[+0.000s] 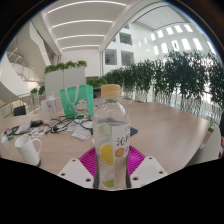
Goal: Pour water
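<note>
Grasping bottle [112,135] upright, tool [111,163] clenched on it, table [165,125] open ahead, cup [29,148] beside.

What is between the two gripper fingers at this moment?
In the gripper view, a clear bottle with a fruit label stands upright between the gripper's pink pads, which press its sides.

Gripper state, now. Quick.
Gripper: shut on the bottle, both pink pads pressing its sides; it is held upright over the table.
</note>
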`<state>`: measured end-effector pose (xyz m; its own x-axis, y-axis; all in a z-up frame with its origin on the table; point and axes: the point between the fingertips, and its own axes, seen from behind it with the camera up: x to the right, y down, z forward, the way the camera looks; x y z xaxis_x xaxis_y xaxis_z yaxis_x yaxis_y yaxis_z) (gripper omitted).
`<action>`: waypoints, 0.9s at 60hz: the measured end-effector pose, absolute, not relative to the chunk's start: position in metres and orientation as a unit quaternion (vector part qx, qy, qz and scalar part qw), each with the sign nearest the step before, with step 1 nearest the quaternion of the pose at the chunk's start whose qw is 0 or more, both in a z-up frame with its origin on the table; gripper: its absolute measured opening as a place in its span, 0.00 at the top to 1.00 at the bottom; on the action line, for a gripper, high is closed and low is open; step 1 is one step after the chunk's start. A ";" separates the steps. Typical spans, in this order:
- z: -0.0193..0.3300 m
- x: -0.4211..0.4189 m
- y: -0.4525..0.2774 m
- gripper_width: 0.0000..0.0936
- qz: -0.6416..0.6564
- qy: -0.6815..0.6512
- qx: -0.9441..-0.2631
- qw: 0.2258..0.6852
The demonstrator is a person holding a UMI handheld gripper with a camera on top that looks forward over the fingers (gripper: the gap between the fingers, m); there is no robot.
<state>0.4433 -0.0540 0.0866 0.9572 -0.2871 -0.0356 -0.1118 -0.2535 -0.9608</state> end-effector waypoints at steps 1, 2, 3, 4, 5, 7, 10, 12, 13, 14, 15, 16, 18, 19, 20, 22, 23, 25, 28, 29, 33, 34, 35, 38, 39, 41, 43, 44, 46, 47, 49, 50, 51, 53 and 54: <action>0.093 0.444 -0.054 0.62 -0.079 0.122 -0.789 0.597; 0.102 0.444 -0.054 0.64 -0.087 0.116 -0.789 0.598; 0.110 0.447 -0.056 0.66 -0.096 0.107 -0.788 0.599; 0.121 0.449 -0.056 0.66 -0.109 0.101 -0.784 0.602; 0.132 0.450 -0.056 0.66 -0.123 0.094 -0.781 0.605; 0.158 0.454 -0.051 0.66 -0.143 0.073 -0.779 0.606; 0.183 0.437 -0.045 0.66 -0.180 0.030 -0.770 0.612; 0.203 0.430 -0.043 0.66 -0.210 0.006 -0.763 0.611; 0.217 0.431 -0.039 0.66 -0.227 -0.011 -0.762 0.607; 0.224 0.427 -0.038 0.66 -0.246 -0.028 -0.759 0.601; 0.231 0.422 -0.036 0.66 -0.266 -0.048 -0.757 0.595; 0.241 0.419 -0.034 0.66 -0.282 -0.070 -0.755 0.589; 0.247 0.401 -0.025 0.66 -0.323 -0.116 -0.743 0.575; 0.250 0.393 -0.022 0.66 -0.344 -0.142 -0.737 0.564; 0.252 0.384 -0.019 0.66 -0.366 -0.169 -0.730 0.553; 0.250 0.368 -0.015 0.66 -0.407 -0.224 -0.716 0.522; 0.253 0.364 -0.014 0.66 -0.421 -0.255 -0.709 0.505; 0.241 0.347 -0.004 0.66 -0.446 -0.307 -0.689 0.483; 0.232 0.322 0.003 0.66 -0.492 -0.386 -0.648 0.435; 0.229 0.316 0.005 0.66 -0.507 -0.411 -0.633 0.417; 0.217 0.295 0.010 0.66 -0.551 -0.498 -0.574 0.345; 0.213 0.290 0.011 0.66 -0.558 -0.517 -0.560 0.328; 0.209 0.287 0.011 0.66 -0.565 -0.534 -0.547 0.311; 0.206 0.279 0.009 0.66 -0.582 -0.581 -0.505 0.263; 0.204 0.277 0.014 0.66 -0.587 -0.592 -0.493 0.250; 0.204 0.274 0.015 0.66 -0.603 -0.610 -0.466 0.219; 0.202 0.269 0.017 0.66 -0.609 -0.630 -0.442 0.194; 0.206 0.269 0.014 0.66 -0.612 -0.637 -0.432 0.182; 0.205 0.266 0.019 0.66 -0.619 -0.645 -0.416 0.164; 0.205 0.265 0.019 0.66 -0.623 -0.647 -0.411 0.156; 0.204 0.264 0.019 0.66 -0.624 -0.653 -0.406 0.144; 0.202 0.263 0.019 0.66 -0.622 -0.656 -0.405 0.139; 0.208 0.259 0.012 0.66 -0.621 -0.659 -0.402 0.133; 0.203 0.260 0.019 0.66 -0.620 -0.661 -0.402 0.130; 0.203 0.260 0.019 0.66 -0.620 -0.662 -0.401 0.128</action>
